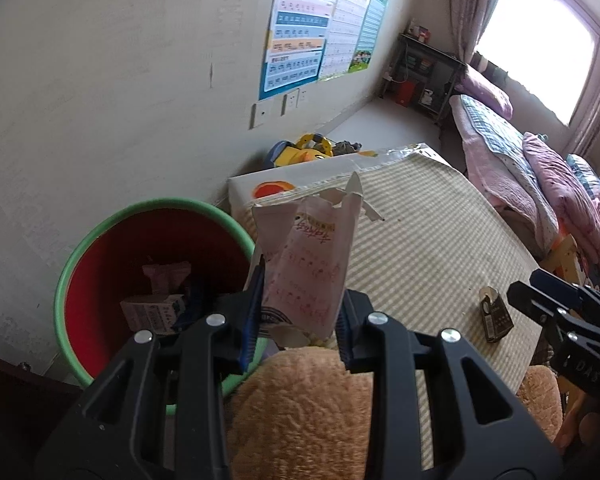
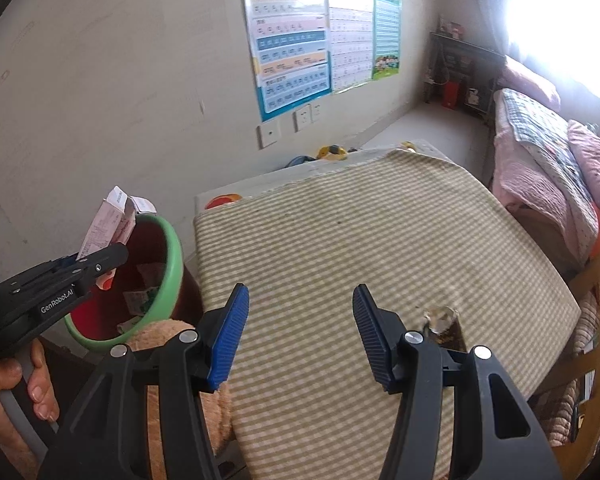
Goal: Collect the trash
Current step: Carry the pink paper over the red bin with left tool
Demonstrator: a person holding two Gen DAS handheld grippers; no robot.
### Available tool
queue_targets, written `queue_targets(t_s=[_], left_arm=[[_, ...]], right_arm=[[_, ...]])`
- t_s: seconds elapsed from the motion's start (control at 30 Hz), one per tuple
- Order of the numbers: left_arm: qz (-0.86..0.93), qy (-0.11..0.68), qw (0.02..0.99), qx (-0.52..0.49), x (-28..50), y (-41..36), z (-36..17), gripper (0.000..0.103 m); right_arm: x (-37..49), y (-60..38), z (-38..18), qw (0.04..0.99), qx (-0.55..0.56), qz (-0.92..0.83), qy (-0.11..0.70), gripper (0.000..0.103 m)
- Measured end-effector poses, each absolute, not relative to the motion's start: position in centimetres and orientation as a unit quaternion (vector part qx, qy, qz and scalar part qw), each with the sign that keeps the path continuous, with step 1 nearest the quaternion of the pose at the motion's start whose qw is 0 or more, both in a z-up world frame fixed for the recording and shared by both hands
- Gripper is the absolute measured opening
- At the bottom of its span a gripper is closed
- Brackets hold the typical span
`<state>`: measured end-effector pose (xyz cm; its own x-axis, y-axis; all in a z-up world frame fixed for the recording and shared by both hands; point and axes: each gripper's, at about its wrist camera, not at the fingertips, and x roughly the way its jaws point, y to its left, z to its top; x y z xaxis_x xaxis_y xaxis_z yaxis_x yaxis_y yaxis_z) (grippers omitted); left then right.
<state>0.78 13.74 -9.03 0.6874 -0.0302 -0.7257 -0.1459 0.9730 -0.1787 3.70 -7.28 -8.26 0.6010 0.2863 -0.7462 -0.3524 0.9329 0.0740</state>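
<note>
Blue ribbed pads on our left gripper [image 1: 300,304] are clamped on a torn pink-and-white carton [image 1: 310,264], which stands upright between the fingers with its ripped top above them. Below the fingers we see tan plush fabric [image 1: 300,408]. Just left of the left finger and beyond it sits the red bin [image 1: 100,280] with a green rim; cartons and scraps [image 1: 156,312] lie inside. From the right wrist view the carton [image 2: 108,224] hangs over the bin's near rim [image 2: 172,264], not yet dropped.

Our right gripper [image 2: 300,332] has its fingers apart, nothing between the pads; only the striped green-and-cream cloth [image 2: 340,240] shows in the gap. Just right of its right finger stands a small dark packet [image 2: 448,328] with a torn top, partly hidden by the finger, on the cloth. In the left wrist view that packet [image 1: 496,316] sits right of our left fingers, near the right gripper's tips [image 1: 520,292].

Past the fingers: yellow toys [image 1: 308,148] behind the cloth-covered surface, wall posters [image 2: 292,40], a dark shelf [image 2: 460,72] in the corner, a bed with pink bedding [image 1: 540,168] far right under a bright window [image 1: 532,40].
</note>
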Motion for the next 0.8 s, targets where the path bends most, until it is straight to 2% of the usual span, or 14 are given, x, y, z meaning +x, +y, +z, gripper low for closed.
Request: queue_targets(t_s=[0.8], left_arm=[[0.104,0.419,0.891,-0.142,0.5,21.9,-12.0,0.031]], right_arm=[[6.2,3.4,-8.4,0.861,-0.052,0.282,0.420,0.052]])
